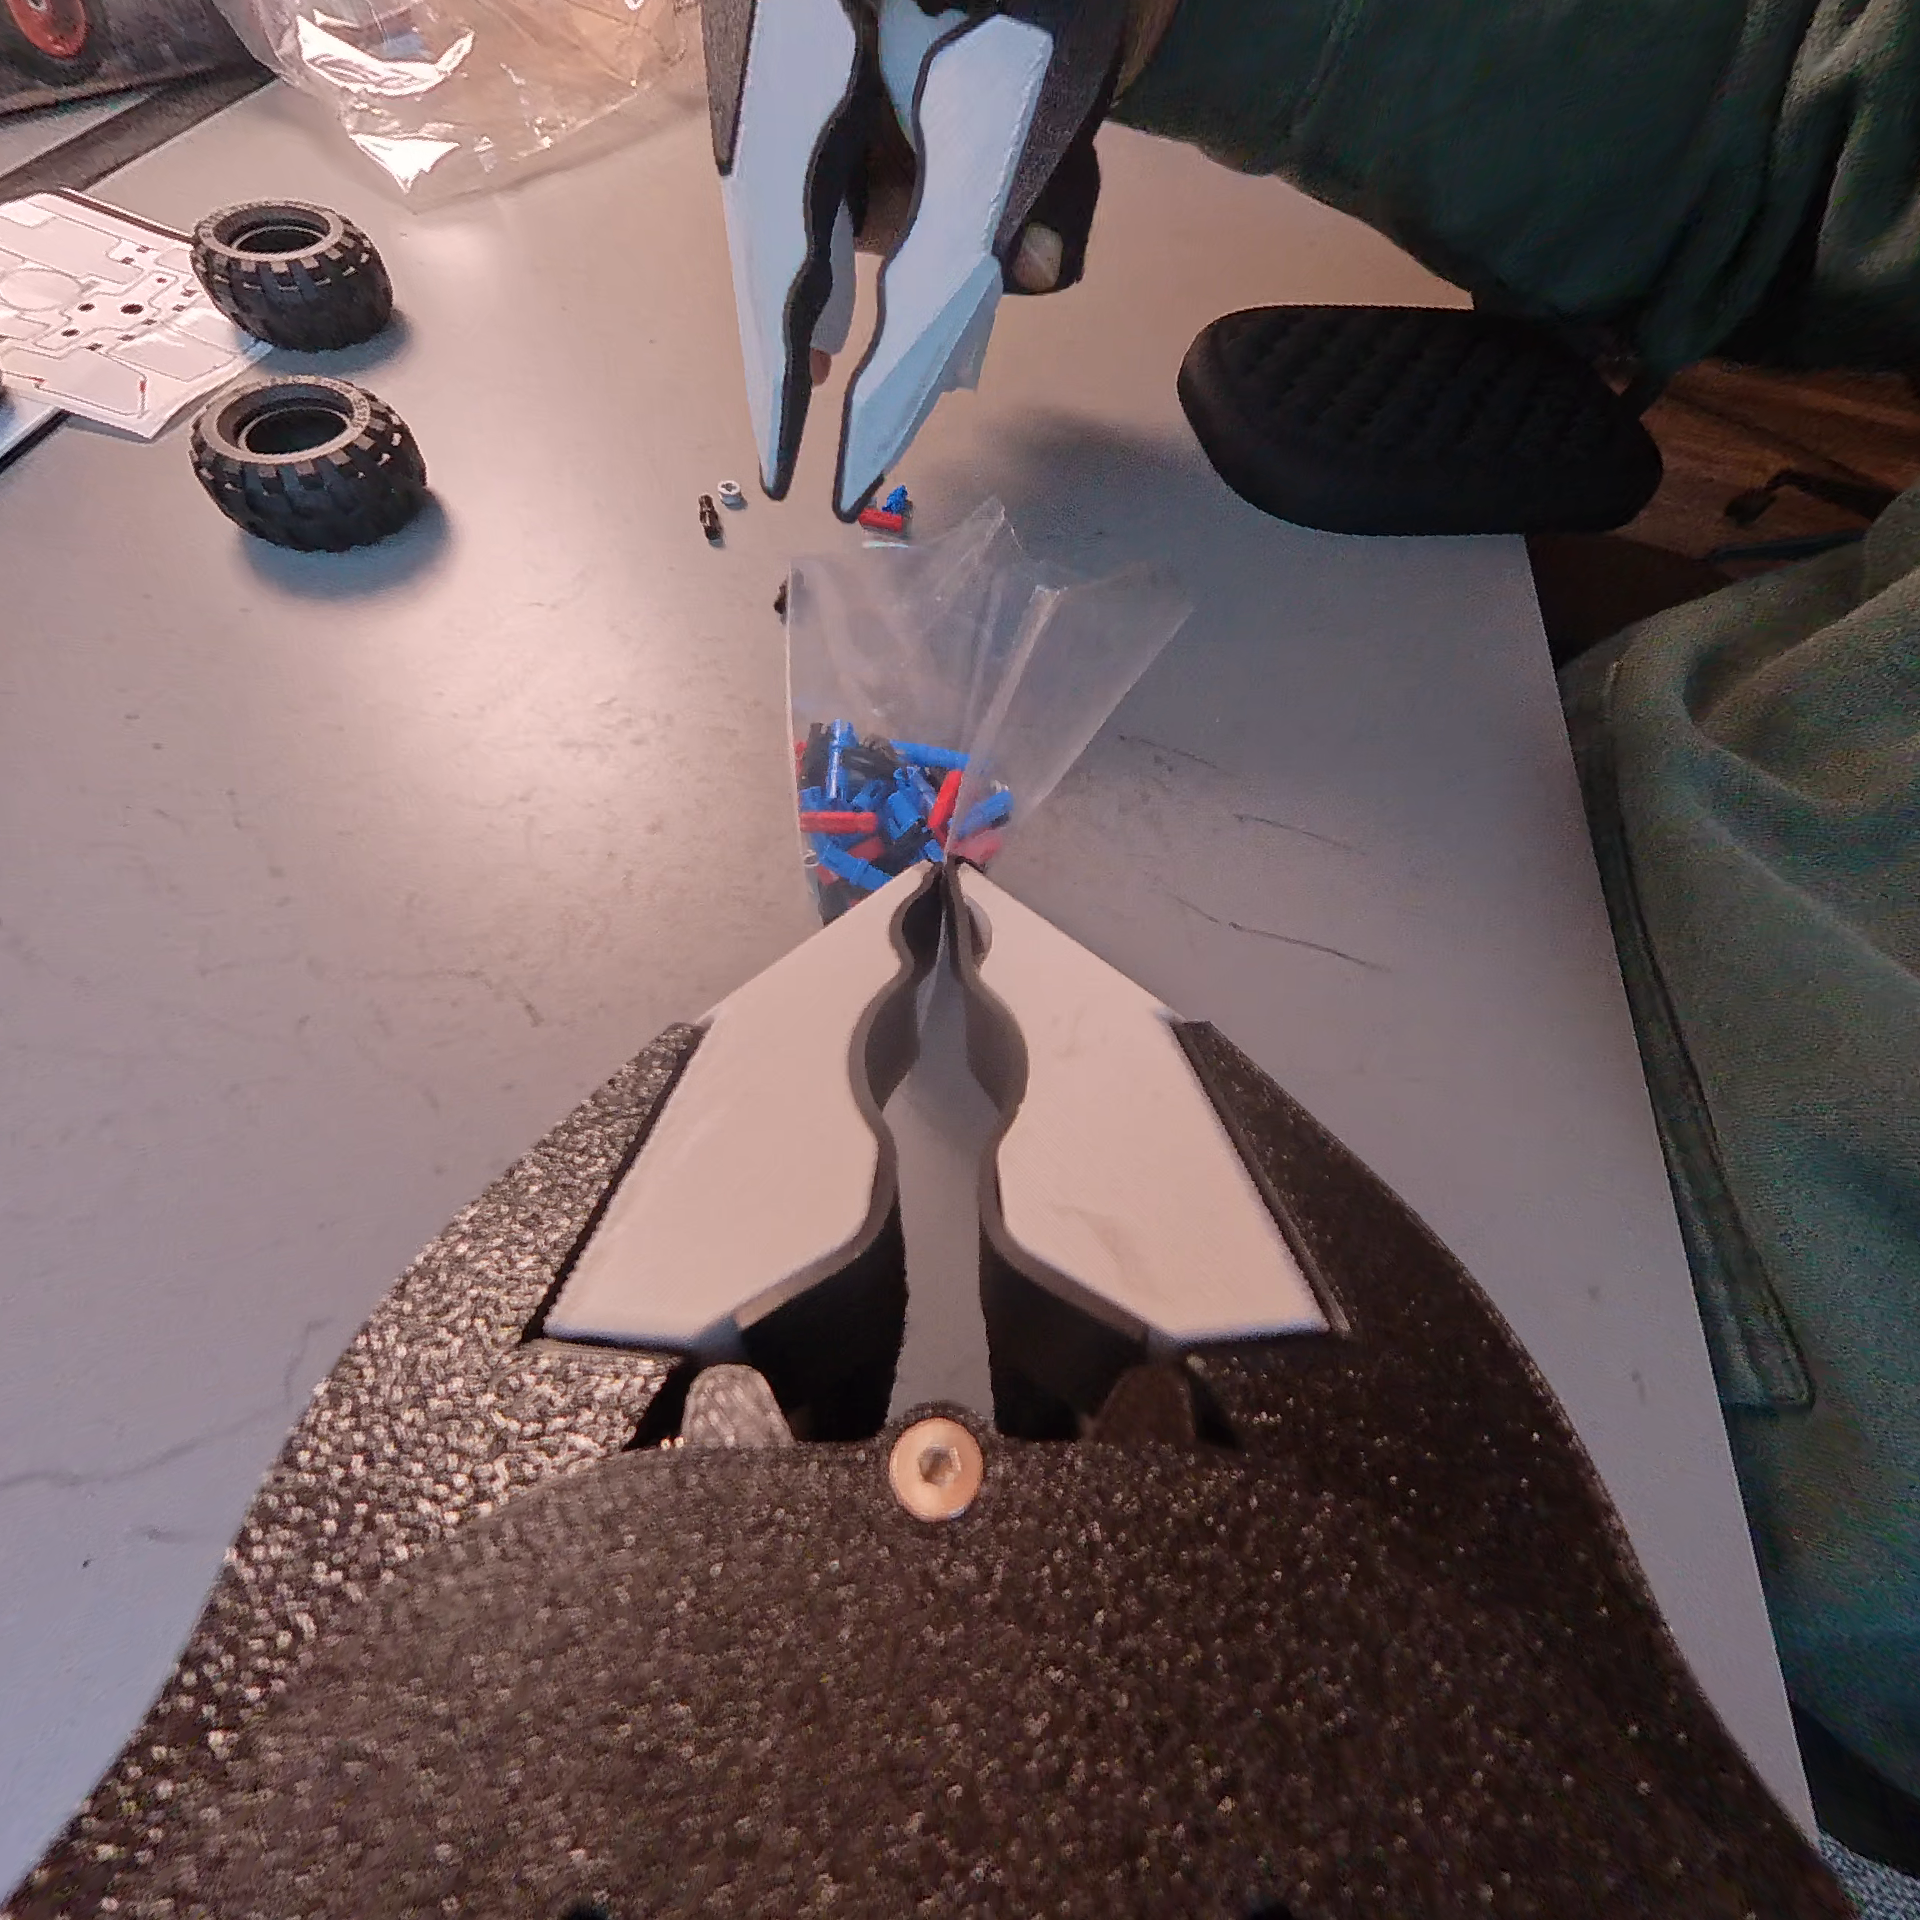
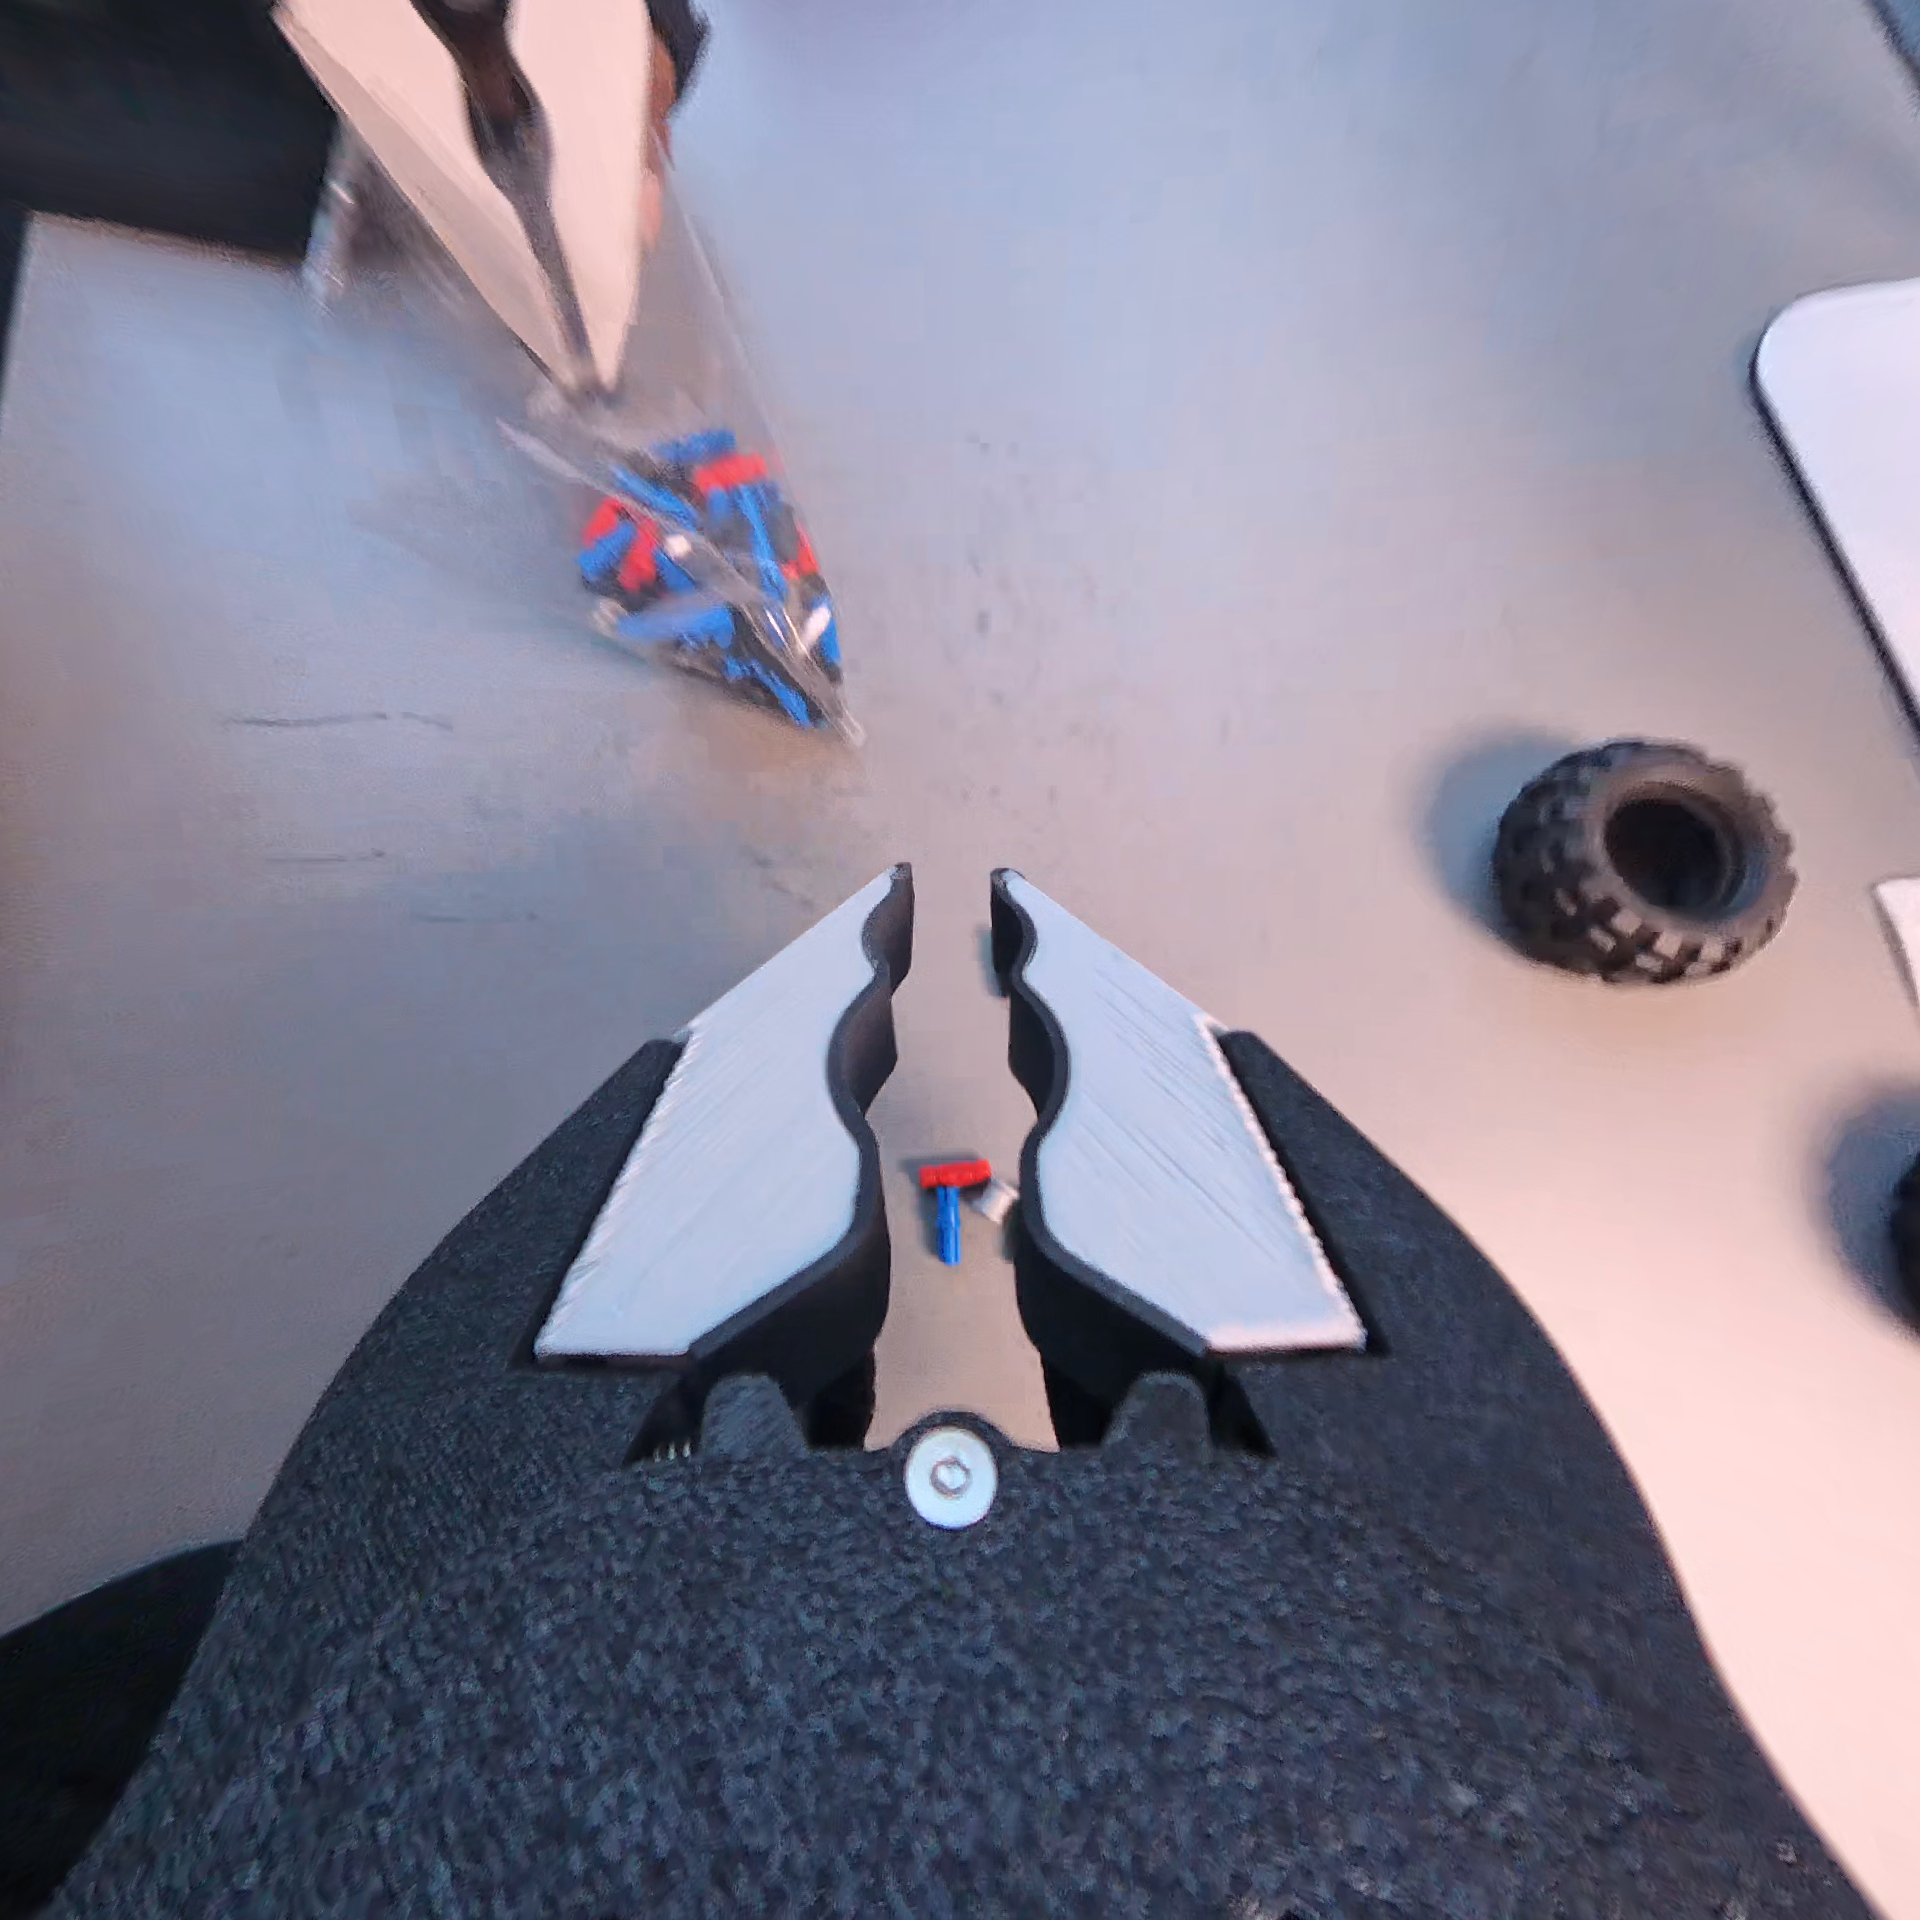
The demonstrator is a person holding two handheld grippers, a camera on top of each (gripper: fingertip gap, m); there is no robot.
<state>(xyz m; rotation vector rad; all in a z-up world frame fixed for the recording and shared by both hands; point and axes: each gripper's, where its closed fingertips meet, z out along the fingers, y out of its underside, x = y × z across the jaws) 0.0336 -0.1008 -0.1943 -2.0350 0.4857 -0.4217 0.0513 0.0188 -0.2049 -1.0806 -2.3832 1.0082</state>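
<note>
The left gripper (image 1: 940, 883) is clenched on a corner of the clear bag (image 1: 935, 727), pinching the film just beside the heap of blue, red and black pins (image 1: 883, 810) that fills the bag's near end; the bag's far end lies slack on the grey table (image 1: 416, 831). Beyond the bag, the right gripper (image 1: 821, 497) points down at the table with its jaws apart, holding nothing, its tips right by a red-and-blue pin (image 1: 885, 511) that lies loose just past the bag's far edge. In the right wrist view that same pin (image 2: 951, 1195) sits between the spread fingers, well back from the tips. A fair judgement: such a small part calls for a square, slow approach and a pinch across its body, while the left grip keeps the bag off to one side. A small grey ring (image 1: 729, 495) and a black pin (image 1: 710, 516) lie left of the loose pin. Farther left of the bag stand two black tyres (image 1: 307, 462), a sheet (image 1: 94, 322) and a second, crumpled bag (image 1: 447, 94). The right wrist view is blurred, so the pin's shape is hard to read; what lies under the right fingers is hidden.
</note>
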